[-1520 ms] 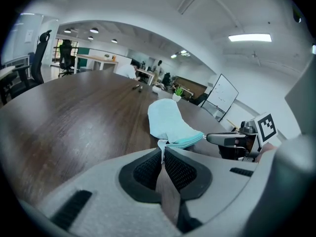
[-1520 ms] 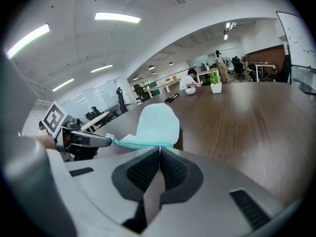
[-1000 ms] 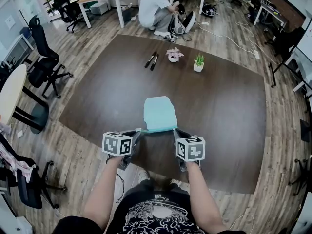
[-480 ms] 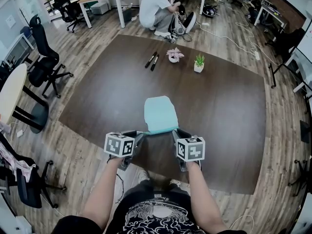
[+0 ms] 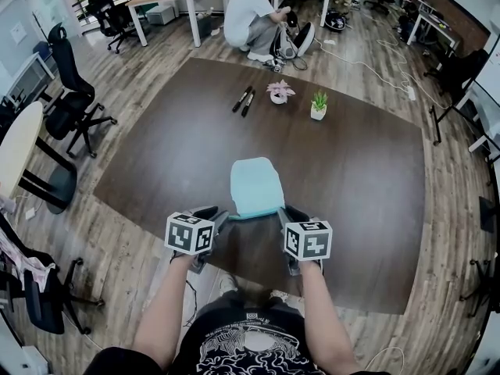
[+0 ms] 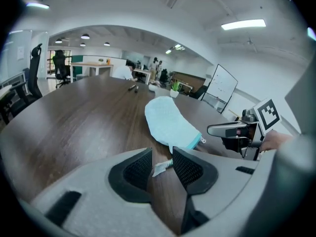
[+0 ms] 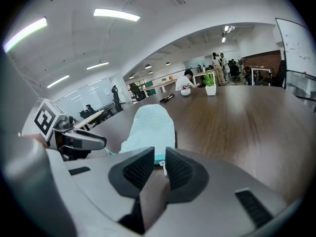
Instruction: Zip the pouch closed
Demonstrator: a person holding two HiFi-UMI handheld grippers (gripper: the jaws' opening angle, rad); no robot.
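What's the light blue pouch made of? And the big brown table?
The pouch looks like soft, matte cloth: it lies floppy with rounded edges and no shine. The table looks like dark wood or wood-look laminate, smooth and slightly glossy: grain streaks show and light reflects off it.
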